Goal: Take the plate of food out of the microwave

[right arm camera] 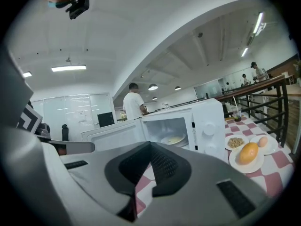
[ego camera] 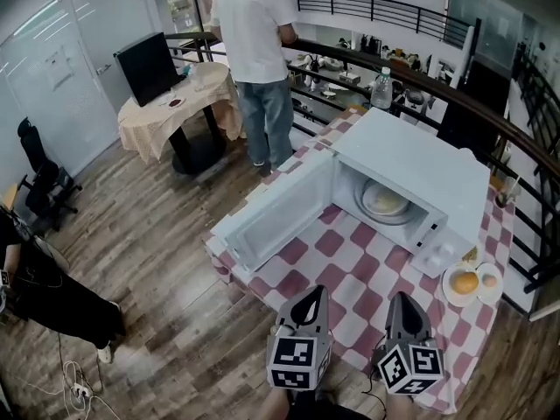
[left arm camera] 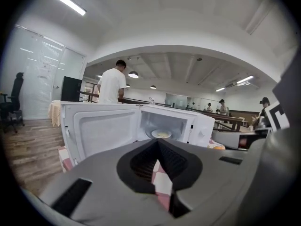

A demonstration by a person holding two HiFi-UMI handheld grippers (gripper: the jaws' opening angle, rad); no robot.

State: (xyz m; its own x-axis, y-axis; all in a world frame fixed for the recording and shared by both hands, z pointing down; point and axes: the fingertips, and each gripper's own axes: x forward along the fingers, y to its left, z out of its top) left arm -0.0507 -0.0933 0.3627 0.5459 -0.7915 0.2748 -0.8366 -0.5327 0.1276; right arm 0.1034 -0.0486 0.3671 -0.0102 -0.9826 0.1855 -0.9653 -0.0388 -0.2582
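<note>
Left gripper (ego camera: 312, 294) and right gripper (ego camera: 402, 298): jaws together, empty, above checkered table (ego camera: 350, 274). Plate of food (ego camera: 385, 203): inside open microwave (ego camera: 420, 160), well beyond both.

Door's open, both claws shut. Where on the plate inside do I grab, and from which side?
Take the plate by its near rim, the edge facing the open front of the microwave; walls close every other side. Come in level from the front, right of the door swung out left. The rim looks thin and low, so open the right claw first.
</note>
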